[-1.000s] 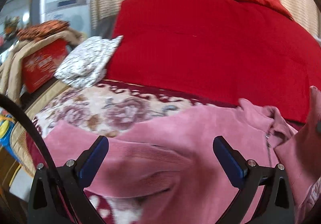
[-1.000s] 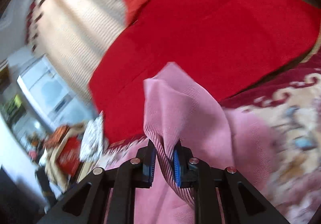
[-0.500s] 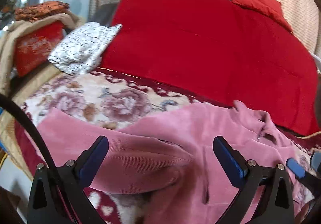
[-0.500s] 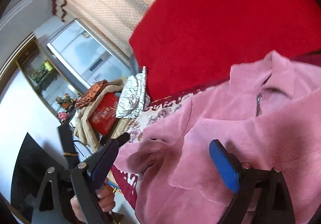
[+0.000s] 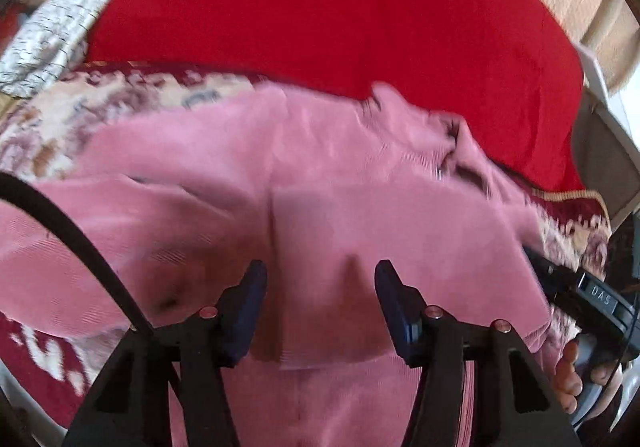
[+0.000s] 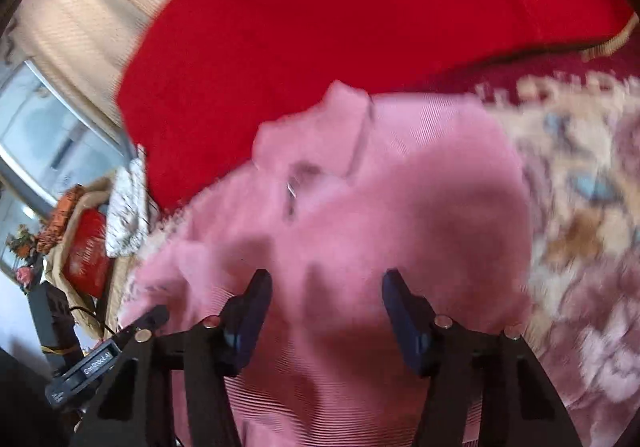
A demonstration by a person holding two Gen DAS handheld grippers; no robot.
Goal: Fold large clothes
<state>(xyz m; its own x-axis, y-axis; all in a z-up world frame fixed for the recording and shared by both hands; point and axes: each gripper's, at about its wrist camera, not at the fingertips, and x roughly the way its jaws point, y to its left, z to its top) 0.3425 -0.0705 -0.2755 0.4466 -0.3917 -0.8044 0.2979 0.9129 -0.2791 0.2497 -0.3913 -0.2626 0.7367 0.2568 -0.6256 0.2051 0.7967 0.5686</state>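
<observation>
Your left gripper and right gripper both hang over the pink top — jaws closing, pads apart, pinching nothing.

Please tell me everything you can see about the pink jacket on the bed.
The pink jacket is soft ribbed cloth, like corduroy, with a collar and a metal zip pull below it. It lies spread on the flowered blanket, collar toward the red cover, with its sides folded over the middle. It is somewhat blurred. Both grippers hover over it with jaws closing, not pinching it.
</observation>
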